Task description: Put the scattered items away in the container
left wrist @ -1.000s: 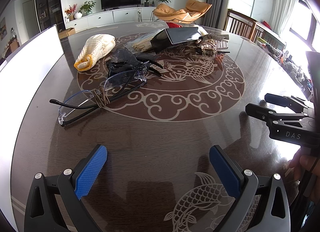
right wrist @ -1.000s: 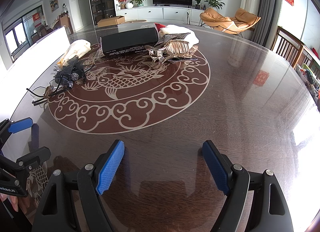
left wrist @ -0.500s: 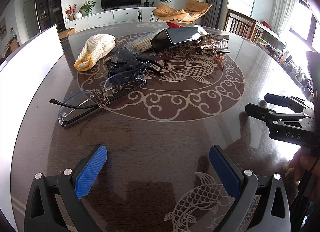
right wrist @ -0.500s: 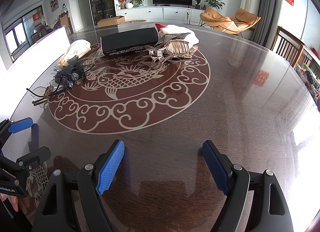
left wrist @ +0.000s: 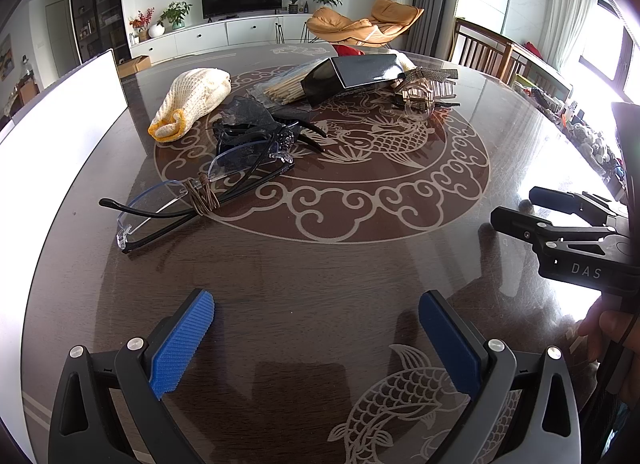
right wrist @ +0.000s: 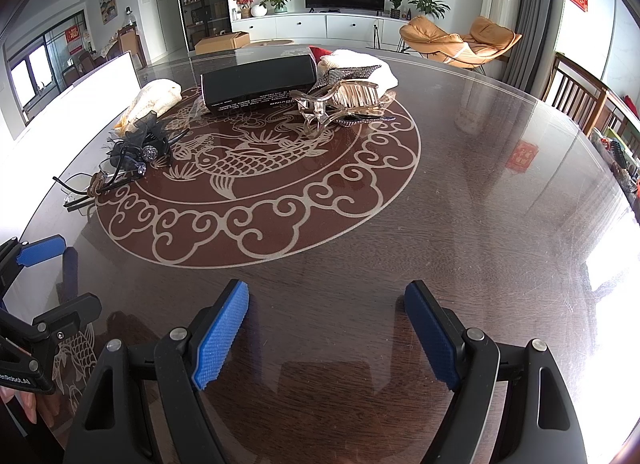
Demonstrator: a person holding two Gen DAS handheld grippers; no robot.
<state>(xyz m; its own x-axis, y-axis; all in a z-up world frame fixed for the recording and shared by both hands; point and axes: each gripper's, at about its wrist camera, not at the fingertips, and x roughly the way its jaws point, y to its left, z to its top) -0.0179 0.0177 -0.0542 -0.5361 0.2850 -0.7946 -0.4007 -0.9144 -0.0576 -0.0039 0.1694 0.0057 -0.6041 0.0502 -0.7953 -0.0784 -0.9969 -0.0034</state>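
Observation:
Scattered items lie on the round dark table: clear glasses [left wrist: 176,204] with a brown hair tie [left wrist: 202,198] on them, a black mesh hair flower [left wrist: 256,132], a cream knit pouch [left wrist: 192,100], a black box [left wrist: 352,78], a pack of sticks [left wrist: 280,90] and a clear claw clip [left wrist: 420,98]. The right wrist view shows the box [right wrist: 258,84], claw clip [right wrist: 340,102], flower [right wrist: 140,144] and glasses [right wrist: 80,192]. My left gripper [left wrist: 316,340] is open and empty, short of the glasses. My right gripper [right wrist: 326,334] is open and empty over bare table.
A white container wall [left wrist: 60,136] stands along the table's left edge, also in the right wrist view [right wrist: 80,100]. A white cloth [right wrist: 360,66] lies behind the claw clip. Wooden chairs [right wrist: 580,96] stand at the right.

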